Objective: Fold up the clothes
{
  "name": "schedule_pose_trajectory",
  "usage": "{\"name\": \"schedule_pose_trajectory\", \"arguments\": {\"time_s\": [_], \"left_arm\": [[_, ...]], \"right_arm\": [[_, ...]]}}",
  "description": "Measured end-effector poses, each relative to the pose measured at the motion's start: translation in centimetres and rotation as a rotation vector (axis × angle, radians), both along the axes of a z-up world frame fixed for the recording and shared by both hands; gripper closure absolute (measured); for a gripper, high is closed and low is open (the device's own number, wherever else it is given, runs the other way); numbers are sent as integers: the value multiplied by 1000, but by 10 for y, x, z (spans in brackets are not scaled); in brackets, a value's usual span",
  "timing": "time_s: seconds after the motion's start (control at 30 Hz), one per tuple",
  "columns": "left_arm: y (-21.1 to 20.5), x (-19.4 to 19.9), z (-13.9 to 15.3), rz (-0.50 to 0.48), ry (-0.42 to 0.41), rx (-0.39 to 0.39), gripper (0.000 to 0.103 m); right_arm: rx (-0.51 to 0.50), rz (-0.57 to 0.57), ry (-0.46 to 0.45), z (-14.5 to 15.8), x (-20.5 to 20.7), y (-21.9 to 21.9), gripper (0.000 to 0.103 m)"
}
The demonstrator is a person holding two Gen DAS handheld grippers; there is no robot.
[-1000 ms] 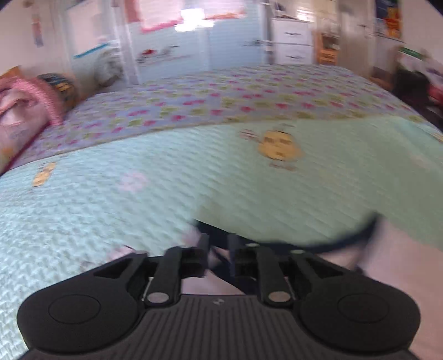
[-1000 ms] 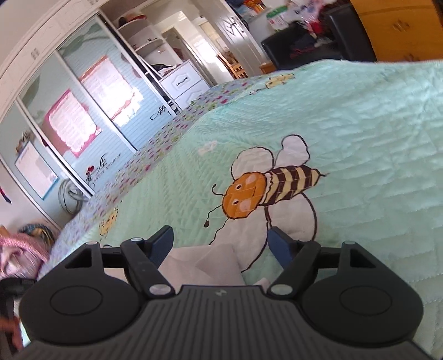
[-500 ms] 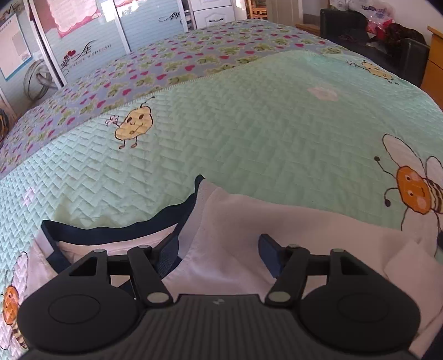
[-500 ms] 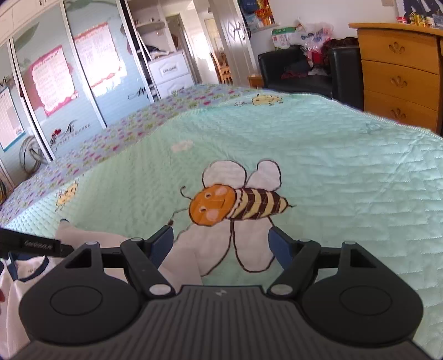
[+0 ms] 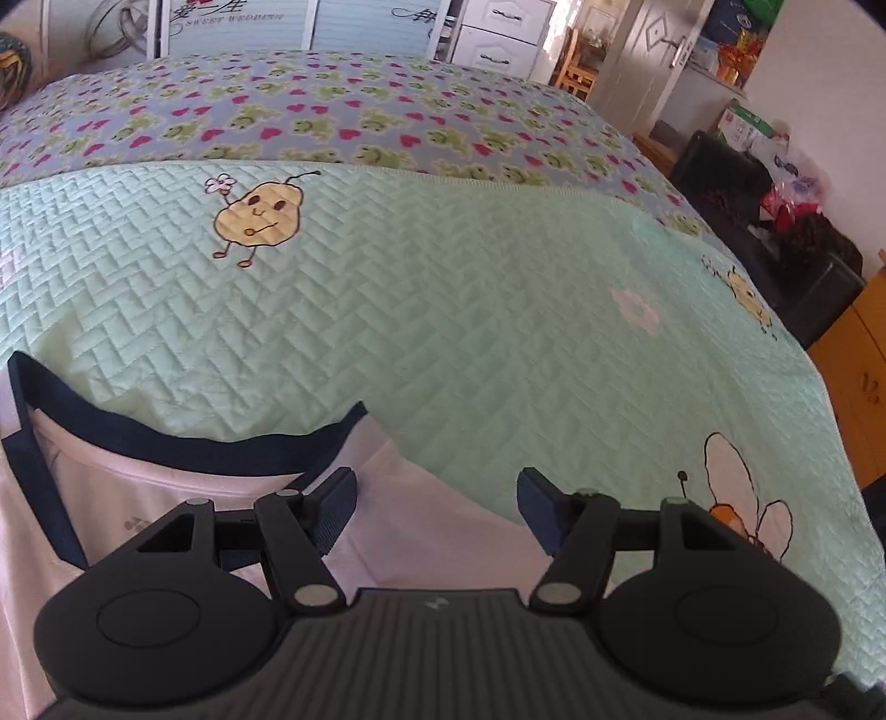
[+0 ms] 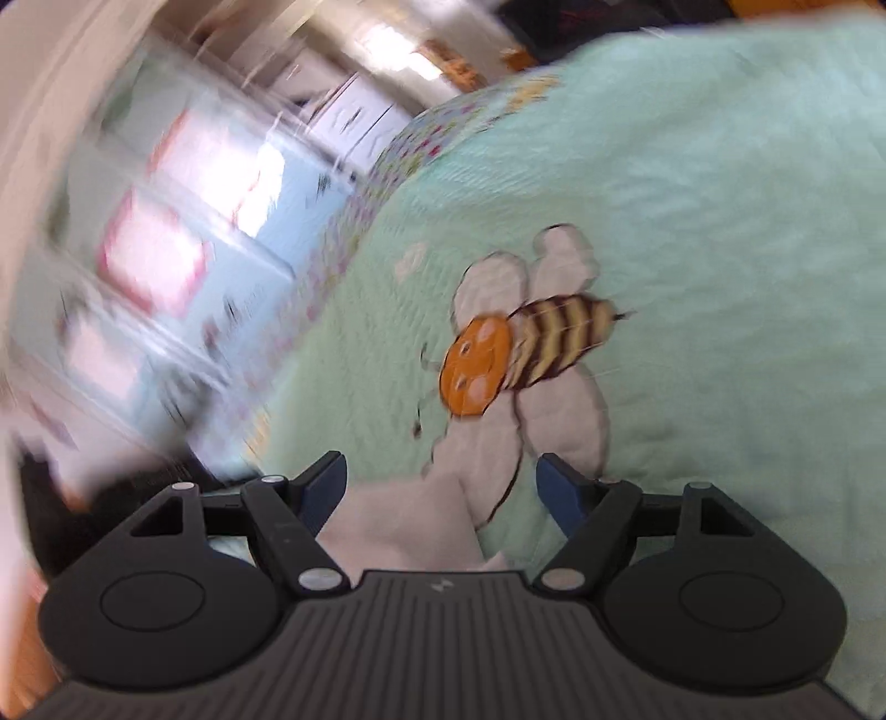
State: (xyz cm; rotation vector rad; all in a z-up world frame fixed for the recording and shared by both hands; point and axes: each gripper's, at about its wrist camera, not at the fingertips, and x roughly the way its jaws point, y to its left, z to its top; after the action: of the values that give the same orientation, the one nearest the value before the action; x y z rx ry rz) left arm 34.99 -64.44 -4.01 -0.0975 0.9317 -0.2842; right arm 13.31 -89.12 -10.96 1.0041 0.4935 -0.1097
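No container is seen. A mint quilted bedspread with bee and frog prints is spread over the bed; wardrobe doors and a black sofa are glimpsed behind. The white shirt, navy-collared, is laid flat at the near edge. The left gripper is held wide above it; the right gripper is held wide over a white fold, its view blurred.

Both low over quilt, sharing bee
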Motion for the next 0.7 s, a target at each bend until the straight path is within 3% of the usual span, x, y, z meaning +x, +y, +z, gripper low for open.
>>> {"name": "schedule_pose_trajectory", "arguments": {"time_s": [0.13,0.3,0.43,0.57,0.7], "left_arm": [[-5,1,-14,-30,37,45,36],[15,-18,-18,-27,45,-11,35],[32,-36,-18,-25,47,-55,35],[67,-73,8,-8,-26,-45,35],[123,-110,24,79,-62,14,35]], "right_arm": [[-33,-1,36,6,-3,-16,27],[-112,45,57,9,1,-17,26],[-180,106,21,14,8,1,25],[-272,284,-54,30,18,42,25],[-331,508,-88,36,29,96,26]]}}
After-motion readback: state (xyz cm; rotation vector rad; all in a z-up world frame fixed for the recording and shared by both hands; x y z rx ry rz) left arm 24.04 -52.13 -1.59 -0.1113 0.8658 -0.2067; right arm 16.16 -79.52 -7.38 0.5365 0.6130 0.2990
